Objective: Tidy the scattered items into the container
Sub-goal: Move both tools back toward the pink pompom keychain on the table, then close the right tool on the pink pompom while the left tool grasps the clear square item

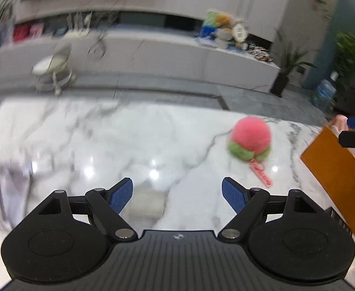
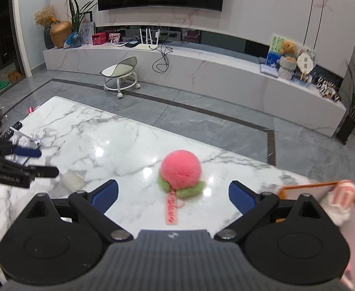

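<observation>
On the white, grey-veined marble counter (image 2: pixel 85 131) lies a fluffy pink peach-shaped plush charm with green felt leaves (image 2: pixel 180 172), its flat pink tag (image 2: pixel 172 208) trailing back toward the right wrist camera. In that view the charm sits almost dead ahead of the right gripper (image 2: pixel 173 195), just beyond the blue finger pads and between their lines, with the tag's long axis running roughly along the line of approach. From the left gripper (image 1: pixel 177 195) the same charm (image 1: pixel 250 139) lies ahead and well off to the right, so the right hand looks the nearer and better aligned of the two.

Both sets of jaws stand spread wide with nothing between them. The right gripper is tilted down at the counter, hovering low over its near edge. The left one, seen from the right wrist camera at the far left (image 2: pixel 26 162), hangs above a small whitish object (image 2: pixel 73 180) too blurred to identify.

The orange-rimmed box (image 2: pixel 322 184) serving as the container sits just right of the right gripper, with a pink-and-white soft item (image 2: pixel 342 201) already inside. Judging from this, the peach charm is the next pick: a short push forward, a closing on the fluffy body, then a swing right to the box.
</observation>
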`<state>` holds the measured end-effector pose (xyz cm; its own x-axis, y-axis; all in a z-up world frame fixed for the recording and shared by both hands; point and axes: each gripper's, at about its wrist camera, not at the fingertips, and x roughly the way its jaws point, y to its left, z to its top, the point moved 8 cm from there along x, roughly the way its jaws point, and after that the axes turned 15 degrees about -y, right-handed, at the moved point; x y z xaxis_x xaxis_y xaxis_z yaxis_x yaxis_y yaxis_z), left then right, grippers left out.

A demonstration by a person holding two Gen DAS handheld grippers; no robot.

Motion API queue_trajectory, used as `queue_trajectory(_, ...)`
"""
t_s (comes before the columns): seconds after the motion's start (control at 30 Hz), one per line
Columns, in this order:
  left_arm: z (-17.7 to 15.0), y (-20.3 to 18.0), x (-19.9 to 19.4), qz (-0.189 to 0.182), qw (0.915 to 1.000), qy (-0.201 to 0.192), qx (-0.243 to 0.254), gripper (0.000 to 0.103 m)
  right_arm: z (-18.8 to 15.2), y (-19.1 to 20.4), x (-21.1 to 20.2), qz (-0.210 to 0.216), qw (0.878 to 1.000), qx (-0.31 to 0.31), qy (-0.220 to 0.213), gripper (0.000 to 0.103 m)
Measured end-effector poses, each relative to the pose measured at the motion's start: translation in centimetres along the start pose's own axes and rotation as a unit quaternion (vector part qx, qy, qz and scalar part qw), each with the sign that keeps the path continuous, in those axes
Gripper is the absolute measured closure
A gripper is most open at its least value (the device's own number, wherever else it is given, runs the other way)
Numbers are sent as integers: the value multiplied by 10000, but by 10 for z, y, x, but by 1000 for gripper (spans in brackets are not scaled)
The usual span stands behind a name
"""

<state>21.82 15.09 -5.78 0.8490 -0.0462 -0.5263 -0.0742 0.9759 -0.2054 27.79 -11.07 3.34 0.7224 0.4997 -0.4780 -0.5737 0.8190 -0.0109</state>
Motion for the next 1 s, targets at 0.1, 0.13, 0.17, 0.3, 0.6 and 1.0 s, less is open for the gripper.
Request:
queue_trajectory(0.1,-9,4,11,131,9998,58,114,7,-8,4,30,53,9999,128,67,4)
queue_trajectory(0.13,-11,5,14,147,9996,34,237,7,-10,5,39,56,9998,164,84,4)
queue_trajectory(0.17,-14,7,17,173,9993,37,326,7,-12,6,48,52,9997,196,96,4)
queue_trajectory(0.3,-24,10,31,229,9988,165,404,7,-19,5,78,-32,9995,284,97,4)
queue_trajectory(0.6,-39,16,55,82,9991,317,261,7,-34,-9,123,-339,9986,404,-3,4)
queue_trajectory(1.0,-49,26,64,154,9983,418,363,8,-57,-3,167,-358,9986,362,-123,4)
